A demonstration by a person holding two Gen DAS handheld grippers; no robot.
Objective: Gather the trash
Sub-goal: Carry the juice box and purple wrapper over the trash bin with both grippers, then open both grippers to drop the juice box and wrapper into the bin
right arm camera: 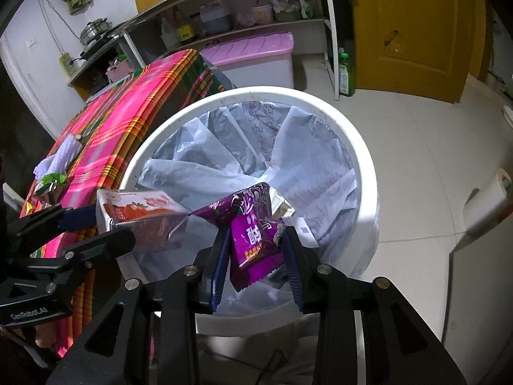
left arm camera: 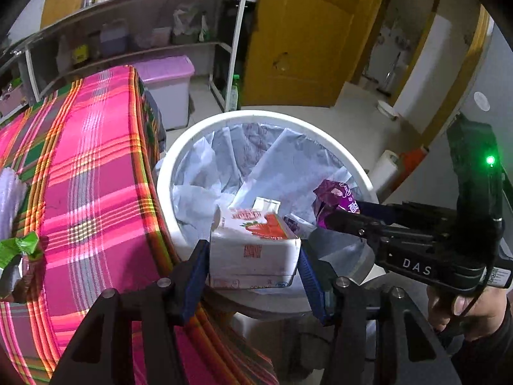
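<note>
A white bin (left arm camera: 166,176) lined with a pale plastic bag stands beside the table. Over its near rim my left gripper (left arm camera: 252,256) is shut on a white carton (left arm camera: 256,224) with a strawberry picture, both blue pads against its sides. To its right, my right gripper (left arm camera: 336,215) holds a crumpled purple snack wrapper (left arm camera: 335,197) at its fingertips, also above the bin. From the right wrist view the purple wrapper (right arm camera: 256,240) hangs between the pads of my right gripper (right arm camera: 256,234), touching both. The left gripper (right arm camera: 109,224) with the carton (right arm camera: 138,208) sits at left over the bin's rim (right arm camera: 362,166).
The table under a pink plaid cloth (left arm camera: 89,160) touches the bin's left side; a green wrapper (left arm camera: 19,250) and white foam netting (right arm camera: 64,154) lie on it. A purple-lidded box (right arm camera: 253,51), a shelf unit and a green bottle (right arm camera: 346,70) stand behind. A paper roll (right arm camera: 487,199) lies on the tiled floor.
</note>
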